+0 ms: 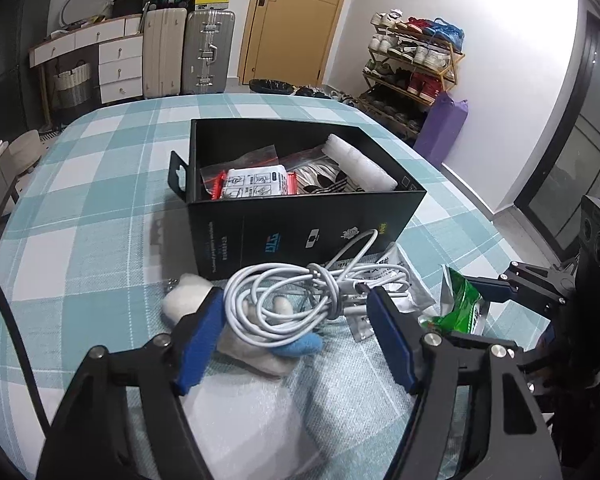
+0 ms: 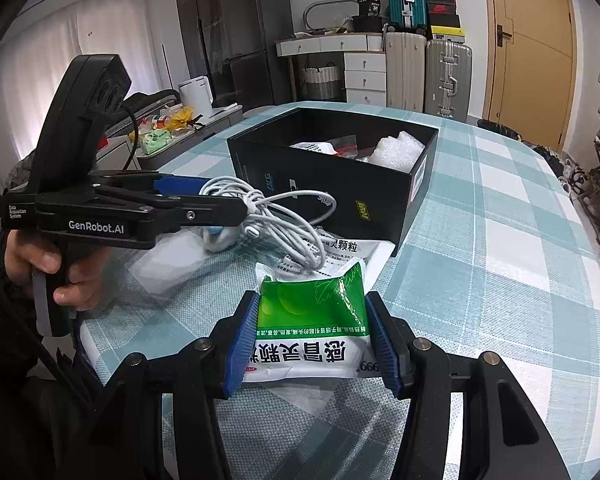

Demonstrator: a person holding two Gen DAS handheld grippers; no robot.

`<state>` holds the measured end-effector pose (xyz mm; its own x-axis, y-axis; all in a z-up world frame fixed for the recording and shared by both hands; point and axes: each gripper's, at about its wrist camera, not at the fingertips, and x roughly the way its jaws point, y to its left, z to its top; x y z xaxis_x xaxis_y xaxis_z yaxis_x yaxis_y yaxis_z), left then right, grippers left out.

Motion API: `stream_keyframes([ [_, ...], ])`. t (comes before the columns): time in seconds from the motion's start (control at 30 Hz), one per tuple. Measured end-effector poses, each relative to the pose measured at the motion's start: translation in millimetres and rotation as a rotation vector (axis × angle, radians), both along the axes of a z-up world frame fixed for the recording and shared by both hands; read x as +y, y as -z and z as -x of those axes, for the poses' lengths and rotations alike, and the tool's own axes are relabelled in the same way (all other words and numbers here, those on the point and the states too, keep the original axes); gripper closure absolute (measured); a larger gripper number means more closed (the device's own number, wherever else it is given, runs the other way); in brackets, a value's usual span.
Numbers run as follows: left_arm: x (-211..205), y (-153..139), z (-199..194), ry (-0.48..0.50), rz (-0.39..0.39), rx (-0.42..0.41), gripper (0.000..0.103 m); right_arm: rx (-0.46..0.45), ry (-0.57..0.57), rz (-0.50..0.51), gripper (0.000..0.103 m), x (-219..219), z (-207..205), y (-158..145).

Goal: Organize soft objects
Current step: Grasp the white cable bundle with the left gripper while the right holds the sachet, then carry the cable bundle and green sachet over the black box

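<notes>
Left wrist view: left gripper (image 1: 296, 312) has its jaws partly spread, straddling the coiled white cable (image 1: 300, 296); whether the pads touch the coil I can't tell, nothing looks clamped. The cable lies in front of the black box (image 1: 300, 232), on top of a small white plush toy (image 1: 256, 344) and some foil sachets (image 1: 396, 280), all on the checked cloth (image 1: 100, 200). My read: the cable is light and floppy and its loops will spill, so take it across the knotted middle where the strands bunch, not by one loop. The toy is squashy and any body pinch should hold. Right wrist view: right gripper (image 2: 312, 340) is narrowed onto a green-and-white medicine pouch (image 2: 312, 320), pads pressed to both side edges, near the cloth just in front of the box (image 2: 340, 184). The pouch looks light, slick film with loose contents, so it may buckle or slip; a grip low across the filled part looks safest. The box already holds packets and a foam roll (image 2: 396, 148).
</notes>
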<state>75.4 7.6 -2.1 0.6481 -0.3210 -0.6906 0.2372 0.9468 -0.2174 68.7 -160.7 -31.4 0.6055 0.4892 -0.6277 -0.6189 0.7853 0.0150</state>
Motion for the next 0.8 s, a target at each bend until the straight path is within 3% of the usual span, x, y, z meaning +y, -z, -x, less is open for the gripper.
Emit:
stream_keyframes([
  [0.8,13,-12,23,-0.009,0.054,-0.032,0.034,-0.041,0.017,-0.024,0.049,-4,7,-10],
])
